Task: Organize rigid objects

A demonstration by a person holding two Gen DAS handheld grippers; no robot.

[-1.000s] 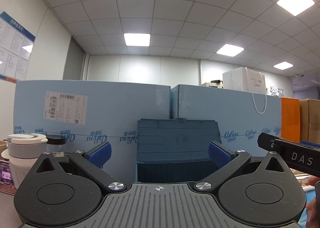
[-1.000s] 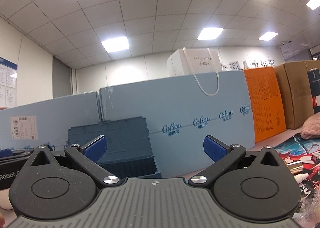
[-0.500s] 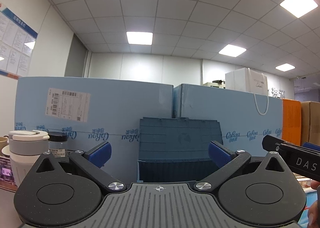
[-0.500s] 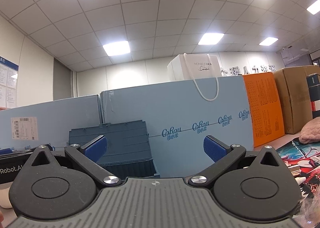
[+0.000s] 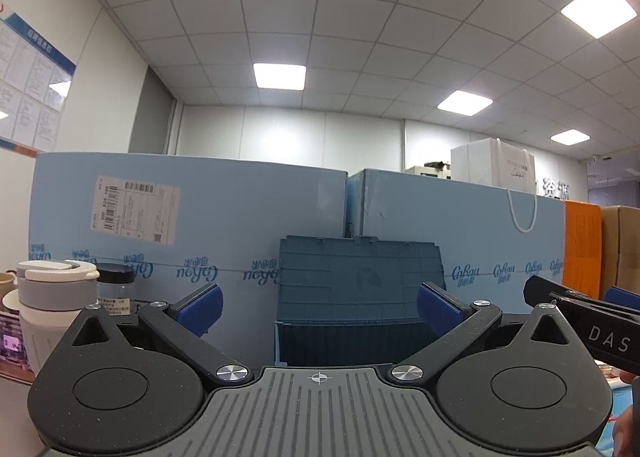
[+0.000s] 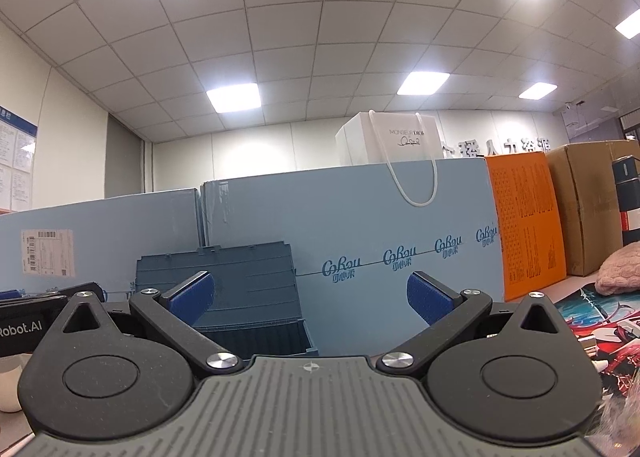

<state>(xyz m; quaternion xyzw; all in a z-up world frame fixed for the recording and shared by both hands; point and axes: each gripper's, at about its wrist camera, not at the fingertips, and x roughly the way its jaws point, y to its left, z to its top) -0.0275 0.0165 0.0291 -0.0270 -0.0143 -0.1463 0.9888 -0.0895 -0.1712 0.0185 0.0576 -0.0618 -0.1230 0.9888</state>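
Both the left gripper (image 5: 319, 307) and right gripper (image 6: 310, 295) gape empty. The dark blue ribbed plastic crate (image 5: 358, 297) sits frame-centre; a blind reach could topple the lower-left white-and-grey lidded cup (image 5: 52, 297).

Two matching grippers, left gripper (image 5: 319, 307) and right gripper (image 6: 310, 297): matte black speckled housings with round discs and triangular cutouts, silver screws at the arm pivots, ribbed grey centre plate with a crosshair mark, blue fingertip pads (image 5: 199, 304).
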